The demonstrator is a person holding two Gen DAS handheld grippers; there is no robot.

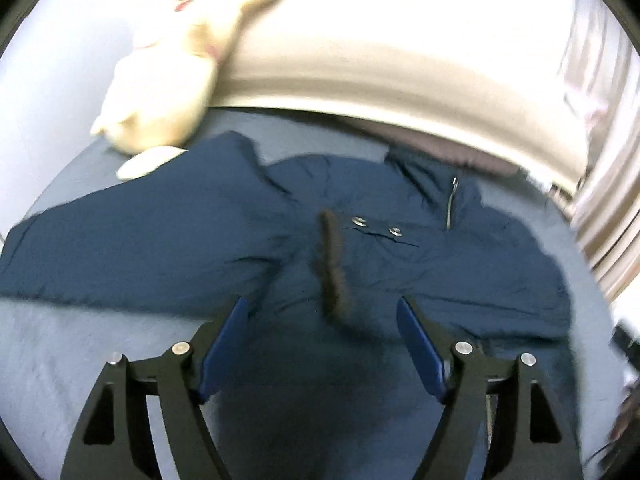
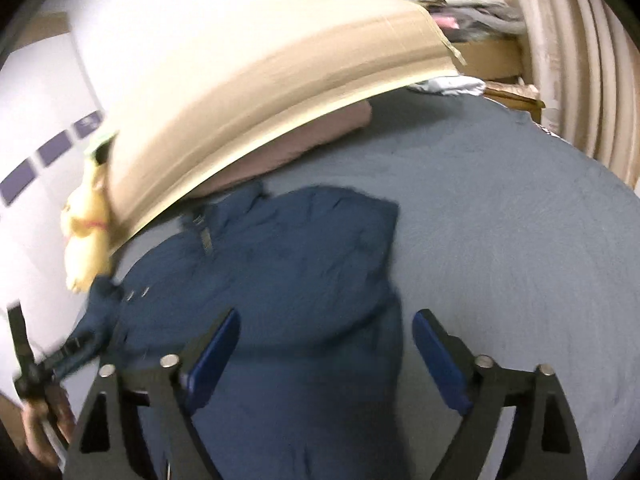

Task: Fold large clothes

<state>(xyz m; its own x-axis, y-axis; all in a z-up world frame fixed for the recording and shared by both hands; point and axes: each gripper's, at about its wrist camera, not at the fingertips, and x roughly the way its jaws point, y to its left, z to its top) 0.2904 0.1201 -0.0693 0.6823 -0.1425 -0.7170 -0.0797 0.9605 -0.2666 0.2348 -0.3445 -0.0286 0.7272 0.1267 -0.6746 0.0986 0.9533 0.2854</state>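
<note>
A large navy jacket (image 1: pixel 160 240) lies spread and rumpled on the blue-grey bed sheet (image 1: pixel 80 352). A dark fur trim strip (image 1: pixel 330 272), two metal snaps (image 1: pixel 360 222) and a zip pull (image 1: pixel 452 200) show near its middle. My left gripper (image 1: pixel 321 304) hovers over the jacket's near part, open, with only cloth below the blue pads. In the right wrist view the jacket (image 2: pixel 300 248) lies folded over itself, and my right gripper (image 2: pixel 326 316) stands open above its near edge, gripping nothing. The picture is blurred.
A big sheet of cardboard (image 1: pixel 400 60) leans behind the jacket over a brownish pillow (image 2: pixel 312 136). A cream plush toy (image 1: pixel 160 92) lies at the back left. A curtain (image 2: pixel 580 60) hangs on the right. A person's hand (image 2: pixel 38 436) shows at the lower left.
</note>
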